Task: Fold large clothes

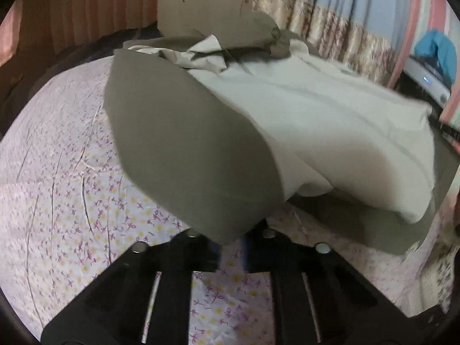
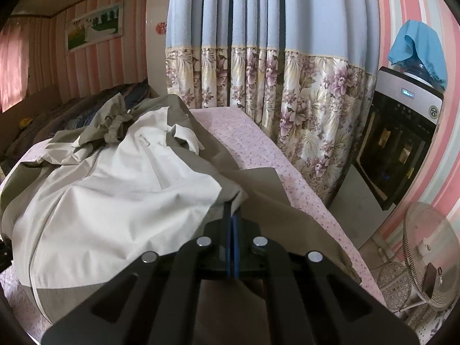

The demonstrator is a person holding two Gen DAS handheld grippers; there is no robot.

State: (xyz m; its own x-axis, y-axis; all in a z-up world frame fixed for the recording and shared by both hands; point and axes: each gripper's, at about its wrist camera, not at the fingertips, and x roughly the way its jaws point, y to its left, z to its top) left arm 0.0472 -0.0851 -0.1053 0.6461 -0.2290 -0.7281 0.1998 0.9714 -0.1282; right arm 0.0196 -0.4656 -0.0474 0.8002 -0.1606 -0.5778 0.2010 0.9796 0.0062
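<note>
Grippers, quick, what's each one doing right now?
Left tool: shut on the jacket, olive edge.
Right tool: shut on the jacket's hem.

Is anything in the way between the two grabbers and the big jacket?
No, nothing visible. The left gripper is shut on an olive flap of the jacket, and the right gripper is shut on its edge, above the flowery bedsheet.

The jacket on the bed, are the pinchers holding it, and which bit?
Yes. Both hold the jacket. The left gripper pinches an olive bottom corner. The right gripper is shut on the fabric edge where cream meets olive.
</note>
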